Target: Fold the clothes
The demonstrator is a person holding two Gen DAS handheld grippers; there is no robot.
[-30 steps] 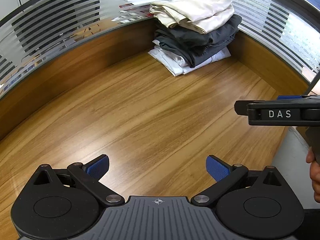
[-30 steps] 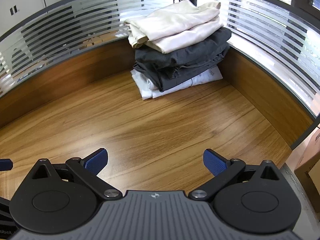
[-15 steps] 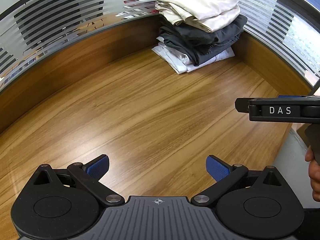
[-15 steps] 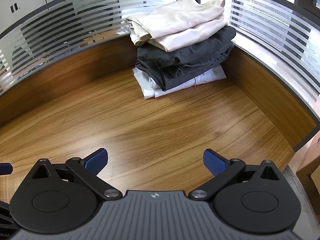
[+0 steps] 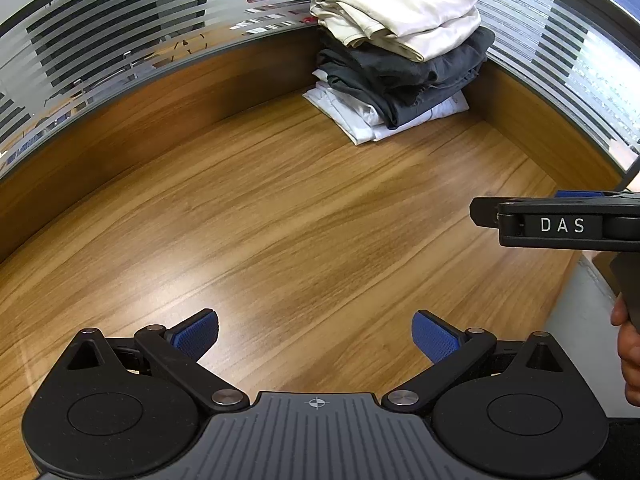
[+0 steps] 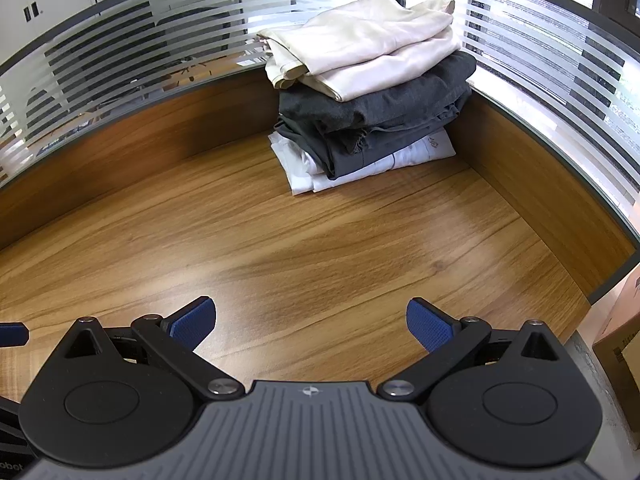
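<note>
While both tongs [image 5: 315, 334] [image 6: 311, 322] gape empty, only the left view shows a hand [image 5: 629, 354] — gripping.

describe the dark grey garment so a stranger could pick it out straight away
Look to the far corner of the wooden desk, where folded clothes are stacked. The dark grey garment is the middle layer, between the cream garment on top and the white garment underneath.

Bare wooden desk [image 5: 280, 216] with a raised wooden rim, frosted striped glass partition [image 6: 132, 52] behind it, cardboard box [image 6: 624, 344] on the floor beside the desk's right edge
</note>
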